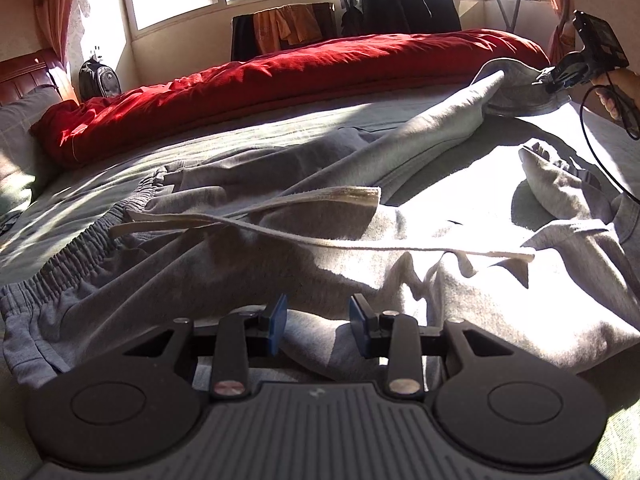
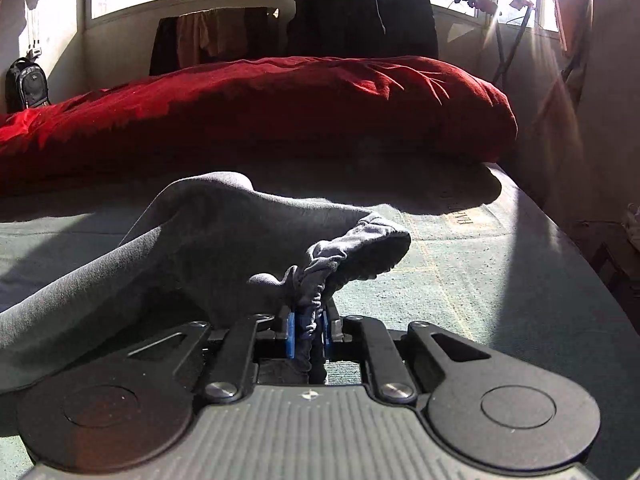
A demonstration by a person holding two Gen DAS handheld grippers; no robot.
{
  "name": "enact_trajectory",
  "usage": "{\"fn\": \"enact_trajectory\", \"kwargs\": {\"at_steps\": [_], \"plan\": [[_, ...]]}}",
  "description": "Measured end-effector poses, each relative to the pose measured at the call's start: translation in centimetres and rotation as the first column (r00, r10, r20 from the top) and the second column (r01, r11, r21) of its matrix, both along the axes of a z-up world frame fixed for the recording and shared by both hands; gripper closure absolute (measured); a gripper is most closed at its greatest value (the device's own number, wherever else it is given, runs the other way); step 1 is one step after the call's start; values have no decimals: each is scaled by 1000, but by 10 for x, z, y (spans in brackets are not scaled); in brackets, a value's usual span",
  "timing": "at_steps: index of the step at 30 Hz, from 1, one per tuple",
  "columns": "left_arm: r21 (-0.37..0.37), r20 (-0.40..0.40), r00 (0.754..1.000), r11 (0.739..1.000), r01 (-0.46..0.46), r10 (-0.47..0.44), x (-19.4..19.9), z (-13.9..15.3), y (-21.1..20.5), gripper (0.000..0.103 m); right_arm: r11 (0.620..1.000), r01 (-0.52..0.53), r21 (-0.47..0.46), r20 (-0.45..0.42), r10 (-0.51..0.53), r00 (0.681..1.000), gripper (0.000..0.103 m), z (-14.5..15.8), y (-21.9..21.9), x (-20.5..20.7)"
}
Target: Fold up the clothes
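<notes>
Grey sweatpants (image 1: 248, 264) lie crumpled across the bed, the elastic waistband (image 1: 80, 240) at the left and a pale drawstring (image 1: 320, 240) over the middle. My left gripper (image 1: 318, 320) sits low over the near edge of the pants. Its blue pads stand apart, with cloth lying loose between and under them. Far right, my right gripper (image 1: 550, 82), held by a person's hand (image 1: 616, 92), lifts one pant leg (image 1: 460, 112) off the bed. In the right wrist view that gripper (image 2: 308, 328) is shut on the bunched cuff (image 2: 360, 248), and the leg (image 2: 180, 240) trails down to the left.
A rolled red duvet (image 1: 300, 76) (image 2: 280, 108) runs along the far side of the bed. The grey-green sheet (image 2: 480, 280) shows beyond the cuff, and the bed edge drops off at the right. A pillow (image 1: 16, 132), a backpack (image 1: 99, 80) and a rack of dark clothes (image 1: 400, 0) stand behind.
</notes>
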State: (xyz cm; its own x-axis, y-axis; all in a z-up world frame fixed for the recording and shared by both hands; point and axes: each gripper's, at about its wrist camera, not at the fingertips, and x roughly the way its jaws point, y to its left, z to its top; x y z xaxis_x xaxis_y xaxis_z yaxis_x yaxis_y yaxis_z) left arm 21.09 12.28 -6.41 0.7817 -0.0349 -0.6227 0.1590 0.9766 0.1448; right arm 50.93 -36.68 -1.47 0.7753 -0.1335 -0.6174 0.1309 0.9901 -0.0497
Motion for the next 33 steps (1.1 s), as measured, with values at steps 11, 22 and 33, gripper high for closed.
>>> {"fn": "enact_trajectory", "kwargs": {"at_steps": [11, 22, 33], "plan": [[3, 5, 1000, 1000, -4, 4, 0, 1, -1, 67, 985, 134, -108, 53, -129, 990, 90, 46, -51, -10], [12, 0, 1000, 1000, -5, 5, -2, 4, 0, 67, 971, 164, -176, -64, -178, 982, 68, 7, -49, 5], [-5, 8, 1000, 1000, 8, -8, -12, 14, -5, 67, 982, -8, -186, -71, -6, 997, 51, 31, 3, -22]]}}
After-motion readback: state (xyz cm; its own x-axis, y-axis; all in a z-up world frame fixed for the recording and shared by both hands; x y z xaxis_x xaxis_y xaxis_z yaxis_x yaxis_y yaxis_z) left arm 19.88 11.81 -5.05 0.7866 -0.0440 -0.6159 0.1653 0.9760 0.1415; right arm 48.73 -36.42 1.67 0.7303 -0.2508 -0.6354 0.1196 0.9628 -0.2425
